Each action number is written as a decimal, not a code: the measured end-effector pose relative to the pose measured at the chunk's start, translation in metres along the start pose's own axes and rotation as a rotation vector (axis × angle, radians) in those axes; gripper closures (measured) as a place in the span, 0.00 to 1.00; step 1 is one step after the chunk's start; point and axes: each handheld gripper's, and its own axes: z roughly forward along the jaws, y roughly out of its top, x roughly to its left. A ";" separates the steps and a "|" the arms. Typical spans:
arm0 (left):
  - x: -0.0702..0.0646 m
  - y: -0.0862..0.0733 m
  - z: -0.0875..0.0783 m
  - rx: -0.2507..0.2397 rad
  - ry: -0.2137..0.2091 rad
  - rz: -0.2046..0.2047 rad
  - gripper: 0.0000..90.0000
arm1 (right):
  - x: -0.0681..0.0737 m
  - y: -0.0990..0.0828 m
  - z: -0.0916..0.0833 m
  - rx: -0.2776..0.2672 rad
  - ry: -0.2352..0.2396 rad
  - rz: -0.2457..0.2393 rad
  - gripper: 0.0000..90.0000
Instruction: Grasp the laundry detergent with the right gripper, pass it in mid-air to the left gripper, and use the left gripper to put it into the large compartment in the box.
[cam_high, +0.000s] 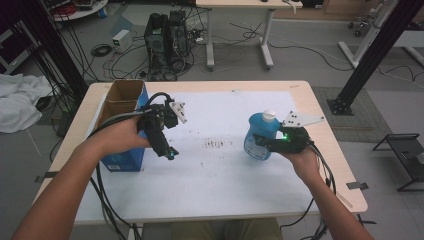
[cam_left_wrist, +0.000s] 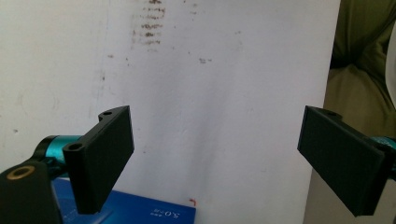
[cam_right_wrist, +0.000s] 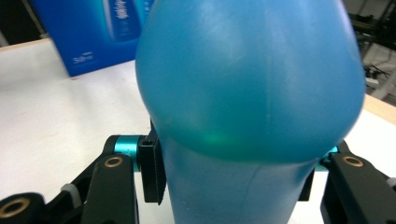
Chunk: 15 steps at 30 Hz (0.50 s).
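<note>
Nearest the person, the two forearms are coming in over the front edge of the worktop (cam_high: 215, 200), which is covered by a white sheet.

The right tool (cam_high: 265, 144) is gripping the blue bottle (cam_high: 260, 135) across its narrower waist, just below the wide bulge; in the right gripper view the black pads (cam_right_wrist: 152, 172) are pressing on either side of the bottle (cam_right_wrist: 247, 93). Taking it at the waist is probably a way of letting the swell above rest against the jaws, so the smooth plastic cannot slide down. The bottle is sitting at the right of the worktop with its white cap (cam_high: 269, 115) uppermost and tipping slightly away from the hand; whether its base is touching the sheet I cannot tell.

The left tool (cam_high: 170, 152) is hanging over the left-centre of the sheet with its jaws spread wide and nothing between them. It is pointing down at the paper, seemingly kept out of the way while the other hand is working.

Between the two tools, a patch of brown stains (cam_high: 215, 144) is marking the sheet; the bottle may be meant for it.

Farther back on the left, an open blue cardboard box (cam_high: 122, 127) is standing by the worktop's edge, just beside the left hand (cam_high: 122, 135). Its printing suggests it is the bottle's packaging.
</note>
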 end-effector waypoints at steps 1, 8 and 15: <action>0.000 0.003 -0.001 0.004 0.004 0.003 0.12 | 0.002 0.003 -0.003 -0.002 0.008 0.004 0.48; -0.005 0.014 -0.004 -0.019 0.009 0.011 0.12 | 0.020 0.021 -0.017 0.030 0.116 -0.012 0.48; -0.014 0.028 -0.012 -0.027 0.011 0.039 0.12 | 0.021 0.038 -0.012 -0.008 0.227 -0.106 0.48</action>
